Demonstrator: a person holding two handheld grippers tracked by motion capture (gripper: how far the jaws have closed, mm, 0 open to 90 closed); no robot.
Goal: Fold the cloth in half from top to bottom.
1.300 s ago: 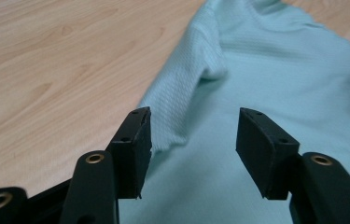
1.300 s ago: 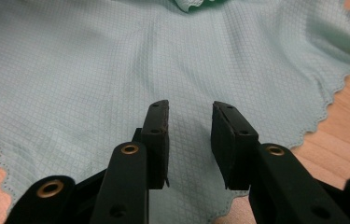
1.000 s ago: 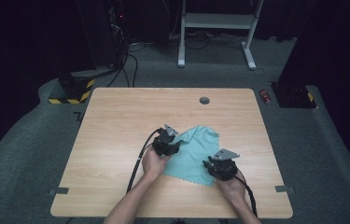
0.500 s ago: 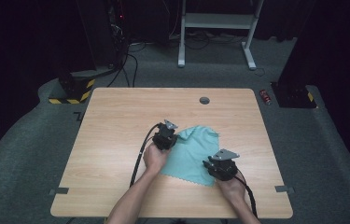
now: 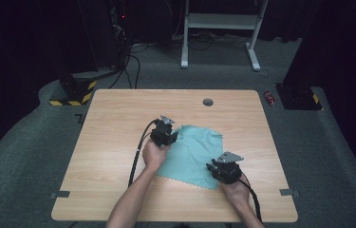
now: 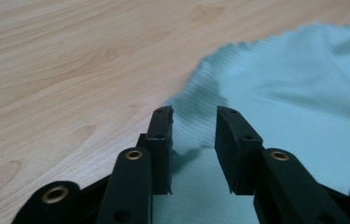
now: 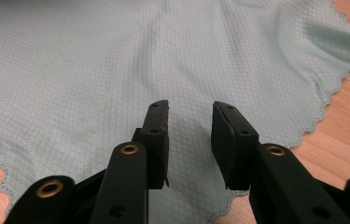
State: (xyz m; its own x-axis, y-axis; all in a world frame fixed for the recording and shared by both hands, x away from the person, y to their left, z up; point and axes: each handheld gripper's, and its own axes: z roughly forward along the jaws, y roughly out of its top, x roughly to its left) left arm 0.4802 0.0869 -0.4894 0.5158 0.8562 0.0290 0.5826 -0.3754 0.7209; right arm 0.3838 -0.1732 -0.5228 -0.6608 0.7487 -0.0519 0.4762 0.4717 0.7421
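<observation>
A teal cloth [image 5: 195, 151] lies spread on the wooden table [image 5: 114, 123], right of centre. My left gripper [image 5: 172, 138] sits at the cloth's far left corner. In the left gripper view its jaws have just been opening; the left gripper [image 6: 193, 117] stands open, with the cloth's [image 6: 298, 98] rumpled edge lying under the gap, not pinched. My right gripper [image 5: 215, 169] rests over the cloth's near right corner. In the right gripper view the right gripper [image 7: 189, 113] is open above the flat cloth [image 7: 116, 60], whose scalloped hem runs along both sides.
A small round grommet [image 5: 208, 102] sits near the table's far edge. On the floor beyond are a red can [image 5: 271, 98], a yellow-and-black striped base [image 5: 73, 97] and a white frame [image 5: 218, 21]. Cables trail from both grippers toward the near edge.
My left gripper has shifted a little toward the table's far side along the cloth's left corner, and the cloth's outline there has changed slightly. The right gripper has stayed put.
</observation>
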